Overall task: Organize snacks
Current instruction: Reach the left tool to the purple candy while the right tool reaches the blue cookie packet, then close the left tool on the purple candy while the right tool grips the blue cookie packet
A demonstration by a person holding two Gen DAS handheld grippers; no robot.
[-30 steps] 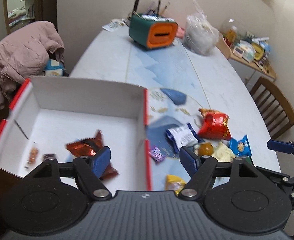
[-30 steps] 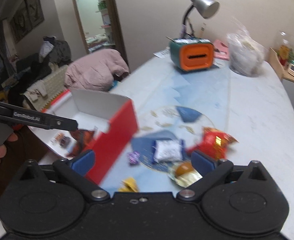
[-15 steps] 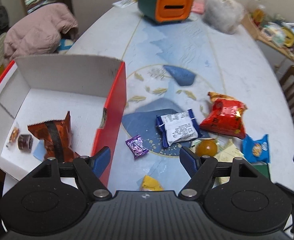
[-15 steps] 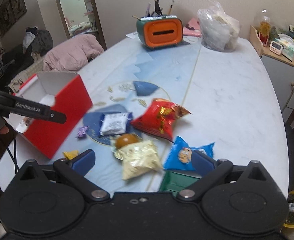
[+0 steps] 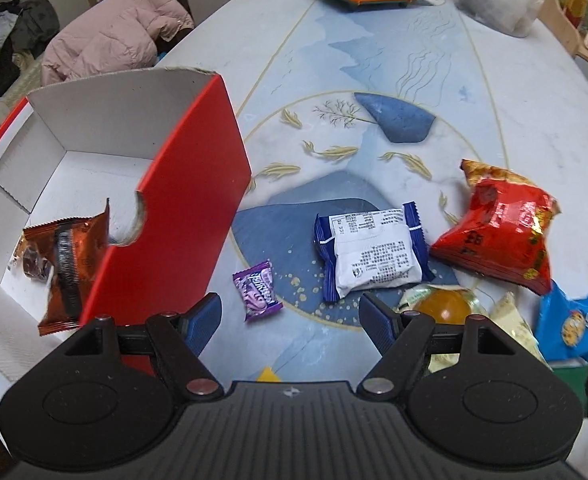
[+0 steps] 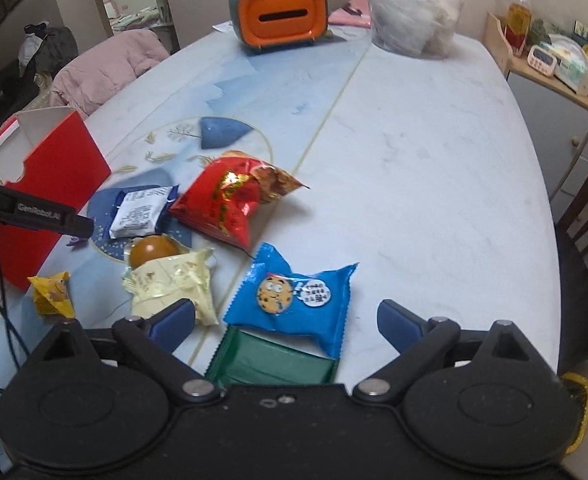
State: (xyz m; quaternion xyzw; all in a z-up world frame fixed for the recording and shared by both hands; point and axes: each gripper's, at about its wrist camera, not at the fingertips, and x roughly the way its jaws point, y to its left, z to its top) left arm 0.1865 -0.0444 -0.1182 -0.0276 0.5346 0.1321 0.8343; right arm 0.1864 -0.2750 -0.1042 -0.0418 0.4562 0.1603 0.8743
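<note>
Left wrist view: left gripper [image 5: 289, 312], jaws standing well apart and holding nothing, poised over the tabletop [image 5: 434, 92]. Between its fingers lies a small purple candy [image 5: 257, 285]; just beyond, a blue-and-white wrapped snack [image 5: 372, 250]. Red chip bag [image 5: 502, 228] to the right of that, touching an orange jelly cup [image 5: 446, 306]. Red cardboard box [image 5: 189, 200] at left, open-topped, white inside, containing a copper-brown wrapped snack [image 5: 69, 268] and a small dark sweet [image 5: 33, 266].

Right wrist view: right gripper [image 6: 285, 322], jaws wide but just been closing a little, nothing pressed between them. Blue cookie packet [image 6: 294, 296] lies between the fingers, overlapping a green packet [image 6: 269, 362] nearer the camera. Cream-coloured packet [image 6: 173, 284] beside the left finger; yellow candy [image 6: 51, 294] further left, near the box.

Far end of tabletop: orange-and-green tissue box [image 6: 279, 14], clear plastic bag [image 6: 410, 14].
</note>
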